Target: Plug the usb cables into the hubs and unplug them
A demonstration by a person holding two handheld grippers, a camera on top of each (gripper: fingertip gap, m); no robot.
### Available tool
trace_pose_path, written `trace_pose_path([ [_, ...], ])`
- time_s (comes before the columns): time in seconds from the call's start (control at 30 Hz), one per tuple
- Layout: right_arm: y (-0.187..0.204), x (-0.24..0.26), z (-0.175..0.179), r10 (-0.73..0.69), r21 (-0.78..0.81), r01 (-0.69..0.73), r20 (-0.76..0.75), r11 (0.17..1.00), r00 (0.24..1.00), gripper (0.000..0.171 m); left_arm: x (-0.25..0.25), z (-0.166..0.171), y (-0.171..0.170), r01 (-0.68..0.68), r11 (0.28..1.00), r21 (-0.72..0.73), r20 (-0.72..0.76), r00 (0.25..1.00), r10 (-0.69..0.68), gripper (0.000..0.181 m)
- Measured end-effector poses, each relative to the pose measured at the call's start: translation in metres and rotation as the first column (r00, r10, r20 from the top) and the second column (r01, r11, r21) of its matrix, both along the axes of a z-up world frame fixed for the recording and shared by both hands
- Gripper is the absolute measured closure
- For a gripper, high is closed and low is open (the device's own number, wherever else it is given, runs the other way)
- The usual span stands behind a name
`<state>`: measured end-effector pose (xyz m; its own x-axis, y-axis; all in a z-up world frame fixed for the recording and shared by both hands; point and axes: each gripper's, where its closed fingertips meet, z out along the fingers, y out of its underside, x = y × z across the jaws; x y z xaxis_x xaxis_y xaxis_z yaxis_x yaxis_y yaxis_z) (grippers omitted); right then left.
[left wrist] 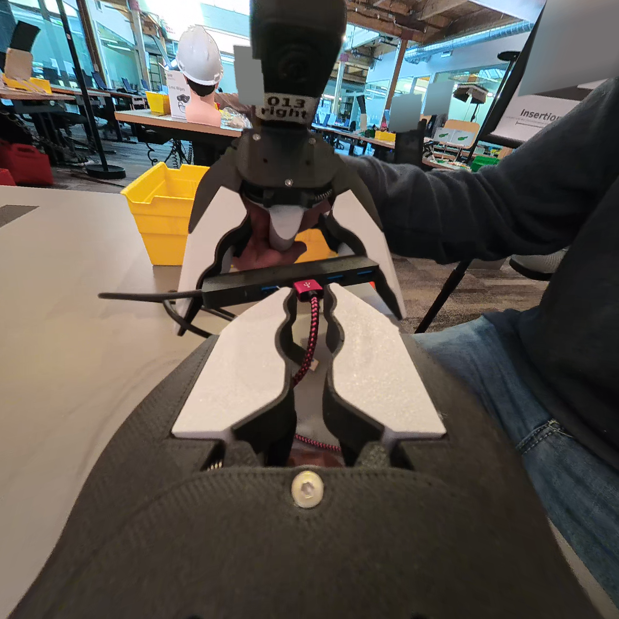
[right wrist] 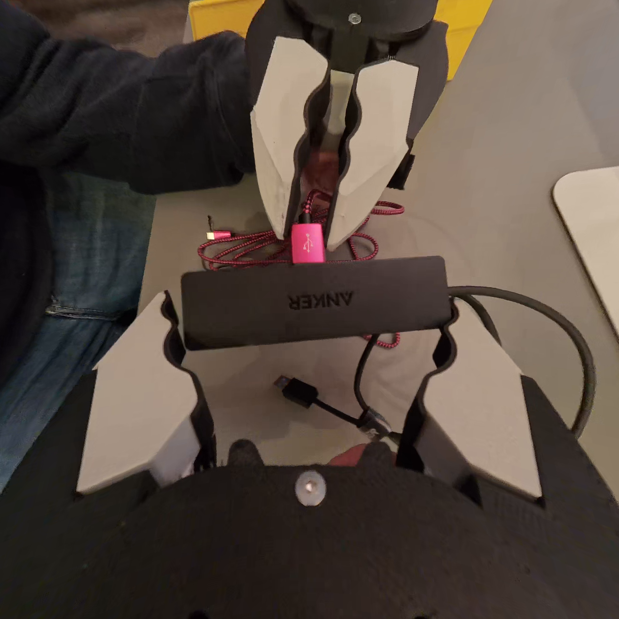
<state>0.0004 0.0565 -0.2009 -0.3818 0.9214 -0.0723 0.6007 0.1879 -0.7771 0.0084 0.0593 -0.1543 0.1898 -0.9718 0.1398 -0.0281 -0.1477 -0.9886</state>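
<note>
A black USB hub (left wrist: 254,286) (right wrist: 315,301) is held above the table by its two short ends in my right gripper (left wrist: 291,301) (right wrist: 308,306), whose jaws stand wide and press on those ends. A pink-red USB plug (left wrist: 307,288) (right wrist: 308,248) sits in one of the hub's front ports. My left gripper (left wrist: 310,294) (right wrist: 306,241) is closed on the back of that plug, its white pads on either side. The braided red cable (left wrist: 306,348) runs back between the left fingers, and the rest lies coiled on the table (right wrist: 234,251).
The hub's own black cable (right wrist: 552,321) loops right and ends in a loose black plug (right wrist: 294,390) on the grey table (left wrist: 67,301). A yellow bin (left wrist: 160,207) stands behind the hub. A person's dark sleeve (left wrist: 469,207) and jeans are at the table edge. A white flat object (right wrist: 596,234) lies to the right. Only a small space, under 4 cm, lies between the two pairs of fingers.
</note>
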Motion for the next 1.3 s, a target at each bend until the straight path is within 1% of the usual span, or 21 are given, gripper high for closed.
trace_pose_path([
  [0.07, -0.002, 0.003, -0.003, 0.005, -0.021, -0.004, 0.048, 1.0, 0.999, 0.012, 0.002, -0.004, 0.002, -0.007, 1.0, -0.003, -0.024, 1.0, 0.007, 0.166],
  [0.1, -0.002, 0.005, -0.007, 0.01, -0.008, -0.01, 0.078, 1.0, 0.997, 0.012, 0.002, -0.007, 0.002, -0.008, 1.0, -0.006, -0.037, 0.999, 0.008, 0.166],
  [0.17, -0.002, 0.005, -0.009, 0.014, 0.011, -0.015, 0.106, 1.0, 0.994, 0.012, 0.004, -0.009, 0.002, -0.006, 1.0, -0.01, -0.052, 0.999, 0.005, 0.166],
  [0.23, 0.003, 0.007, -0.016, 0.016, 0.066, -0.027, 0.152, 0.997, 0.988, 0.021, 0.005, -0.01, 0.002, 0.001, 1.0, -0.013, -0.054, 0.999, -0.002, 0.166],
  [0.33, 0.005, 0.006, -0.022, 0.025, 0.107, -0.045, 0.176, 0.993, 0.984, 0.021, 0.004, -0.011, 0.002, -0.005, 1.0, -0.016, -0.064, 0.998, 0.004, 0.166],
  [0.5, 0.007, 0.009, -0.026, 0.02, 0.112, -0.045, 0.216, 0.993, 0.976, 0.022, 0.004, -0.013, 0.004, -0.003, 1.0, -0.028, -0.068, 0.998, 0.001, 0.166],
  [0.57, 0.01, 0.008, -0.025, 0.0, 0.113, -0.025, 0.21, 0.993, 0.978, 0.023, 0.004, -0.012, 0.006, -0.018, 0.999, -0.03, -0.06, 0.998, 0.016, 0.166],
  [0.67, 0.017, 0.006, -0.022, -0.045, 0.086, 0.029, 0.191, 0.996, 0.98, 0.023, 0.002, -0.008, 0.015, -0.068, 0.997, -0.024, -0.036, 0.997, 0.067, 0.164],
  [0.73, 0.026, 0.008, -0.025, -0.083, 0.115, 0.061, 0.199, 0.991, 0.976, 0.023, -0.001, 0.002, 0.017, -0.094, 0.996, -0.014, 0.006, 0.996, 0.094, 0.154],
  [0.77, 0.028, 0.009, -0.026, -0.095, 0.125, 0.071, 0.202, 0.99, 0.975, 0.023, -0.005, 0.006, 0.02, -0.12, 0.993, -0.008, 0.016, 0.993, 0.12, 0.151],
  [0.93, 0.048, 0.023, -0.031, -0.208, 0.183, 0.167, 0.232, 0.969, 0.95, 0.023, -0.019, 0.006, 0.034, -0.223, 0.975, -0.008, 0.0, 0.975, 0.223, 0.15],
  [1.03, 0.056, 0.04, -0.047, -0.26, 0.203, 0.203, 0.315, 0.958, 0.913, 0.023, -0.025, 0.004, 0.045, -0.289, 0.957, -0.021, -0.014, 0.957, 0.289, 0.152],
  [1.13, 0.063, 0.056, -0.074, -0.304, 0.26, 0.211, 0.406, 0.942, 0.862, 0.023, -0.031, -0.01, 0.058, -0.381, 0.925, -0.006, -0.119, 0.918, 0.378, 0.152],
  [1.23, 0.06, 0.059, -0.09, -0.303, 0.237, 0.217, 0.436, 0.947, 0.847, 0.023, -0.037, -0.017, 0.067, -0.469, 0.883, 0.0, -0.208, 0.864, 0.459, 0.15],
  [1.27, 0.06, 0.061, -0.094, -0.297, 0.234, 0.21, 0.447, 0.949, 0.844, 0.027, -0.041, -0.018, 0.07, -0.5, 0.866, 0.007, -0.242, 0.839, 0.487, 0.15],
  [1.3, 0.061, 0.063, -0.097, -0.301, 0.245, 0.207, 0.457, 0.947, 0.837, 0.021, -0.045, -0.02, 0.073, -0.534, 0.845, 0.009, -0.287, 0.808, 0.514, 0.148],
])
